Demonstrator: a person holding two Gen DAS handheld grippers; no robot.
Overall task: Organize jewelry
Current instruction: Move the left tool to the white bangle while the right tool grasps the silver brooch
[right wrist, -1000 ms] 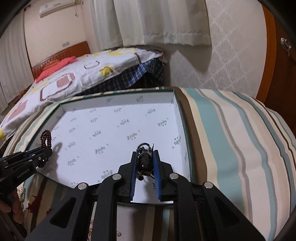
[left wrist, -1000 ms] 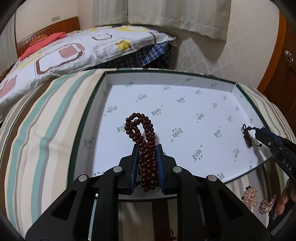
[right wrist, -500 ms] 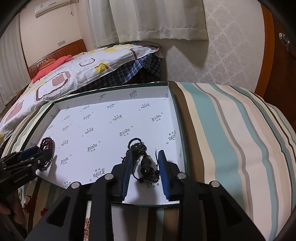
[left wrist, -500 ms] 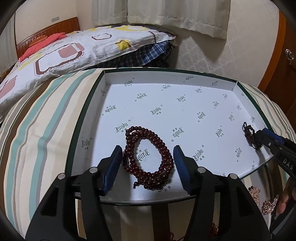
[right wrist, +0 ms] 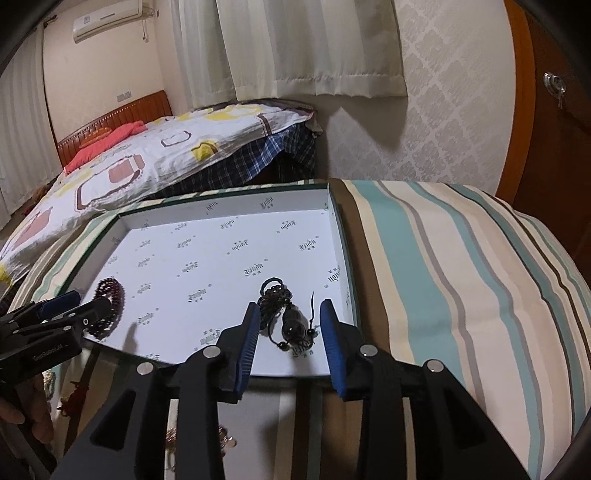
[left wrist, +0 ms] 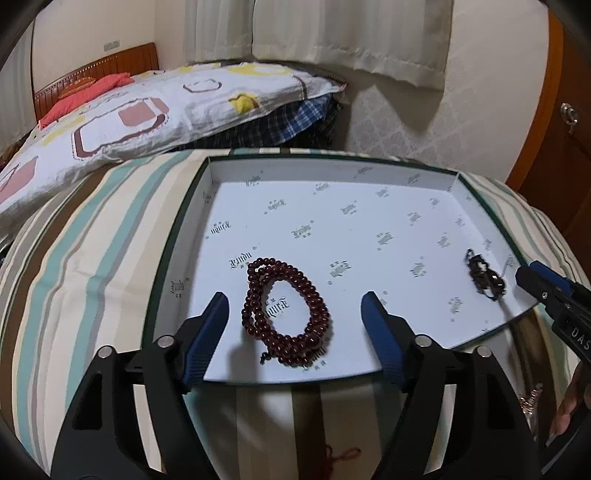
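patterned wallpaper, cream curtains, wooden headboard, wall air conditioner

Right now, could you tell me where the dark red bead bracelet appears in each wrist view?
Left wrist: dark red bead bracelet lies low centre, between the open left gripper fingers.
Right wrist: it sits at the lower left edge, partly behind that gripper.
Shared landmark: the white tray holding it.

Gold-toned metal jewelry below the tray's near edge: largely hidden behind right gripper; form indistinct. Red tassel cord: partly hidden.
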